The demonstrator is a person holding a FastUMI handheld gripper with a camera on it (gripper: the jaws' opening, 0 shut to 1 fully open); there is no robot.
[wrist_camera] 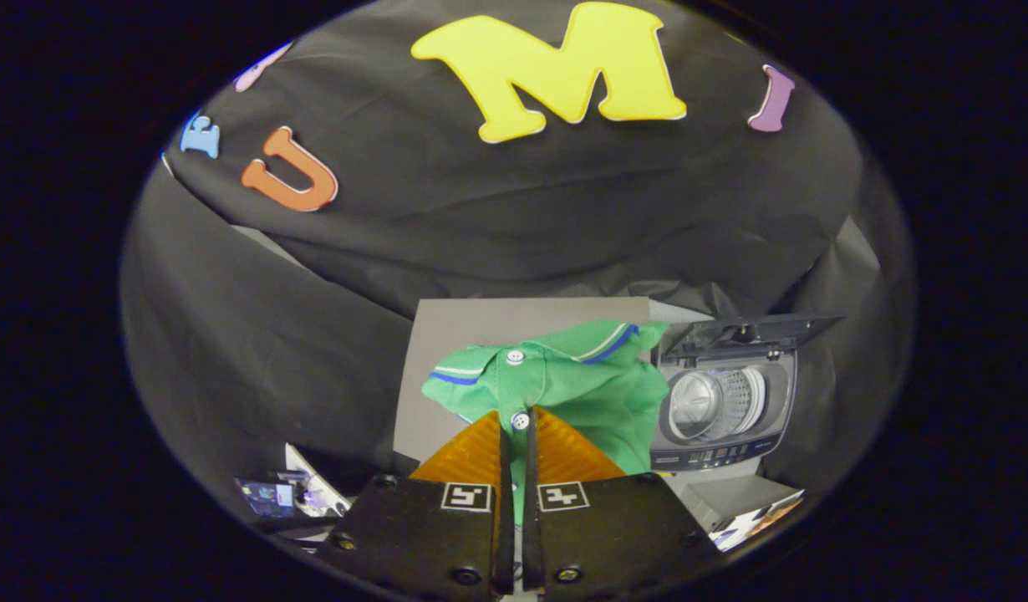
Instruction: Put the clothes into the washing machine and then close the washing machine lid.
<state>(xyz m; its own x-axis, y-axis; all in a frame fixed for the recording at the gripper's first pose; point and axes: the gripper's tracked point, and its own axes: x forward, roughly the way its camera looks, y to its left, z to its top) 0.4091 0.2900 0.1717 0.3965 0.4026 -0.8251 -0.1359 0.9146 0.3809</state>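
Gripper (518, 426) jaws clamping green shirt (564, 380), washing machine (723, 401) lid open

The shirt (577, 380) pinched between the fingers (547, 451) is bright green, its collar edged with a blue stripe and a thin white one, and its two buttons are white. The washing machine (723, 401), just right of the shirt, is dark grey with a shiny silver drum full of small holes; its raised lid (752, 328) is dark grey too. The surface (480, 334) beyond the shirt is plain grey. The cloth wall (480, 226) is black.
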